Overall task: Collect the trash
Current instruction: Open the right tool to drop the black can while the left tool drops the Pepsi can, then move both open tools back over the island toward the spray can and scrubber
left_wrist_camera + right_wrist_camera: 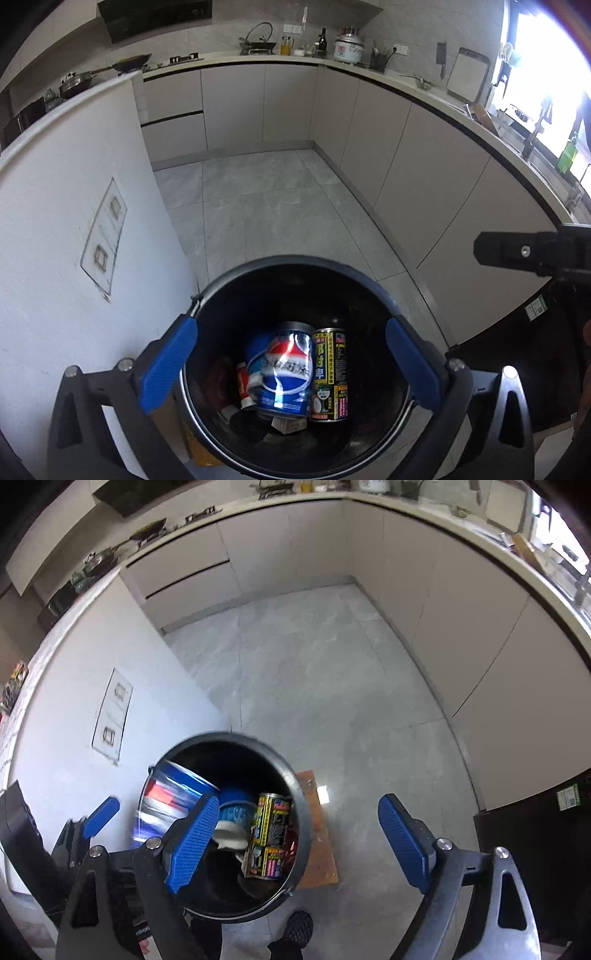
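Left wrist: bin (295, 266) with cans (284, 373) between spread left hand-held gripper (291, 365) fingers

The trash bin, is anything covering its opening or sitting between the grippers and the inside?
Nothing visible does. The trash bin has no lid on it, and its mouth is open from above. The left gripper and the right gripper both hang open above it. Inside lie a Pepsi can and a yellow-and-black can.

Glossy metal cans (284, 373) in smooth black bin (295, 264); matt grey tile floor (258, 206).
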A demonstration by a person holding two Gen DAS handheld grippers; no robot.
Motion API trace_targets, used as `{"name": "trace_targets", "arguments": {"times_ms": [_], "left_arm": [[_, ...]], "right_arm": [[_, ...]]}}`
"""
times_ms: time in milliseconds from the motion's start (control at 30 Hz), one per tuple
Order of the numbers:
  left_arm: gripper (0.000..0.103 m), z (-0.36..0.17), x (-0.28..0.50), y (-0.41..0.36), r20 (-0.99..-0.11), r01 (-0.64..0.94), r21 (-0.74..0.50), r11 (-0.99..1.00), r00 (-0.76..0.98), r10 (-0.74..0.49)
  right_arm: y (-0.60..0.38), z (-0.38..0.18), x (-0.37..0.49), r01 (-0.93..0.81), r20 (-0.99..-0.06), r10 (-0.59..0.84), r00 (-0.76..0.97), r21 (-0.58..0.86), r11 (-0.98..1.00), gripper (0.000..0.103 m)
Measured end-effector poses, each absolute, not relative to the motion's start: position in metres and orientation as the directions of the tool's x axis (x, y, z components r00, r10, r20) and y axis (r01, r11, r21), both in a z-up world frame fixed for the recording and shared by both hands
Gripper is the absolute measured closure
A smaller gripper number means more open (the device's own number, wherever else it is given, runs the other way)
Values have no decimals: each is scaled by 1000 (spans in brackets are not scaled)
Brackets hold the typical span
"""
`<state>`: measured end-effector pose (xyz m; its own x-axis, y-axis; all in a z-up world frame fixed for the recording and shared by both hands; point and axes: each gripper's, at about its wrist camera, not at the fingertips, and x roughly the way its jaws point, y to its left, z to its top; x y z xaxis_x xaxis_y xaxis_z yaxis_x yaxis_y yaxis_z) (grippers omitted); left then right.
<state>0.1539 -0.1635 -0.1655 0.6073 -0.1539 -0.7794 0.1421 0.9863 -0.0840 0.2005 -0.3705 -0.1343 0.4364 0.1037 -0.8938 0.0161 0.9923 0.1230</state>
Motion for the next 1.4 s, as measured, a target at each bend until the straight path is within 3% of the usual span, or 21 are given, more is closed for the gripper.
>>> {"name": "trace_targets", "arguments": {"times_ms": [300,600,1133,1400], "left_arm": [[0,-86,137,-150,-695,170,-73,983,698,-172],[0,-31,134,-74,-660,125,-88,988,735,-152],[0,-13,132,161,-633,-131,-106,986,773,35],[0,-26,171,261,-641,-155,-89,984,765,63]], "right_arm": [[-364,-93,200,36,-845,133,518,176,984,13],[-309,-52,208,-14,-802,179,570,209,978,13],[-82,5,238,-250,-767,297,569,183,951,13],[15,8,259,-250,-768,283,575,165,954,13]]}}
